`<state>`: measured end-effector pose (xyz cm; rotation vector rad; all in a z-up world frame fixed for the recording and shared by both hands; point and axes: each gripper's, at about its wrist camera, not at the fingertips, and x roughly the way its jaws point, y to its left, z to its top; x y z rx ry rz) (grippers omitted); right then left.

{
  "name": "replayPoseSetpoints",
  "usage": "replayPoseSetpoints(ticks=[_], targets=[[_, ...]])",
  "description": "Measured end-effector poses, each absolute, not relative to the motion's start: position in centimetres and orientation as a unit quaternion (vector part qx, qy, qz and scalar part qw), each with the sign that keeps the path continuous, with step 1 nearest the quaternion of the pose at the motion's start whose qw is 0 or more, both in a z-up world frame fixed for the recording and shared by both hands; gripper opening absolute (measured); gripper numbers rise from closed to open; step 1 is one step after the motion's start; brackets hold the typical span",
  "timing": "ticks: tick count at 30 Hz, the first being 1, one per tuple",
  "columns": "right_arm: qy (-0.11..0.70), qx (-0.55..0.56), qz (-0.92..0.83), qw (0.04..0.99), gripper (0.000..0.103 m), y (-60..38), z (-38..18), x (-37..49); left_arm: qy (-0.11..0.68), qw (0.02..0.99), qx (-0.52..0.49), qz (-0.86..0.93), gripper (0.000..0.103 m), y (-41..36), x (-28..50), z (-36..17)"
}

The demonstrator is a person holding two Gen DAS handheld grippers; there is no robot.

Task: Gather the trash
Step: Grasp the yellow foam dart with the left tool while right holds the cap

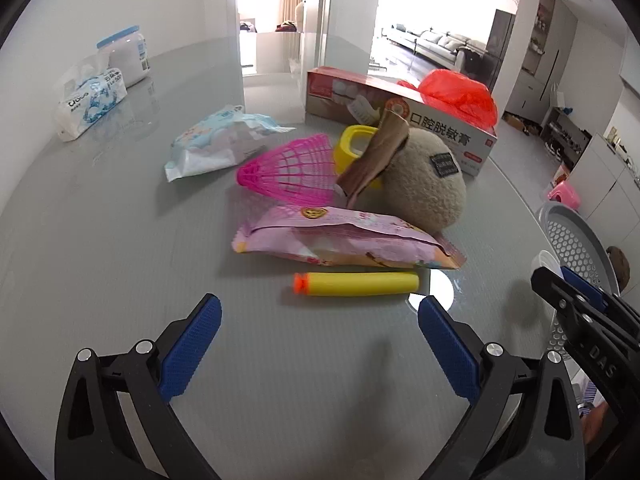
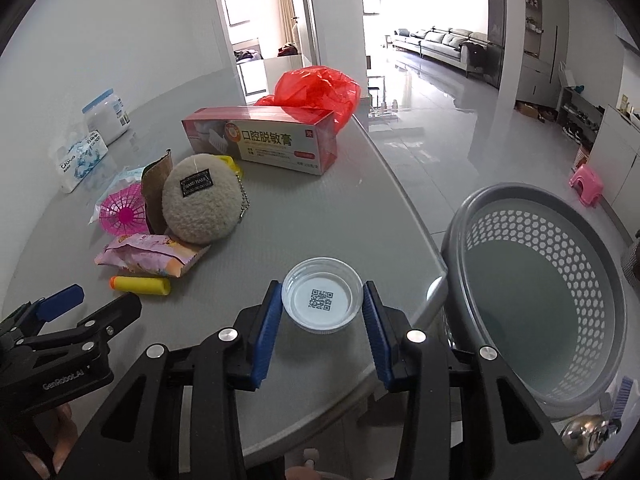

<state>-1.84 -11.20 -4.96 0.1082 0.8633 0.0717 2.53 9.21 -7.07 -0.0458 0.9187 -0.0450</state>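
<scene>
My right gripper (image 2: 323,306) is shut on a round white plastic lid (image 2: 322,301) with a QR code, held just above the grey table near its right edge. A grey perforated basket (image 2: 536,292) stands beside the table to its right. My left gripper (image 1: 320,316) is open and empty, hovering in front of a yellow foam dart (image 1: 356,283) and a pink snack wrapper (image 1: 344,240). Behind them lie a pink shuttlecock skirt (image 1: 292,172), a brown cardboard scrap (image 1: 376,156), a beige plush ball (image 1: 428,184) and a wet-wipe pack (image 1: 216,140).
A red-and-white toothpaste box (image 2: 272,136) and a red plastic bag (image 2: 316,88) sit at the back of the table (image 2: 320,208). A tissue pack (image 1: 88,100) and a white jar (image 1: 124,56) stand far left. A pink stool (image 2: 586,184) is on the floor.
</scene>
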Motion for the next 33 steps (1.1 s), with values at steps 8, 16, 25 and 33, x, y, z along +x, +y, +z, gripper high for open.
replayPoseSetpoints(ticks=[8,16,25,33], targets=[[0.412,0.079,0.031,0.907,0.04,-13.3,-4.7,-2.9,0.467,0.883,-0.005,-0.035,0.097,7.0,3.9,-7.6],[0.41,0.094,0.031,0.907,0.04,-14.7,-4.7,-3.4,0.475,0.88,0.004,-0.012,0.096,6.5,4.7,-8.1],[0.409,0.097,0.038,0.906,0.04,-14.5,-4.5,-3.2,0.464,0.886,0.002,-0.018,0.068,7.1,4.5,-7.6],[0.407,0.094,0.041,0.908,0.04,-14.0,-4.0,-3.5,0.461,0.887,0.0,-0.027,0.068,7.9,3.2,-6.9]])
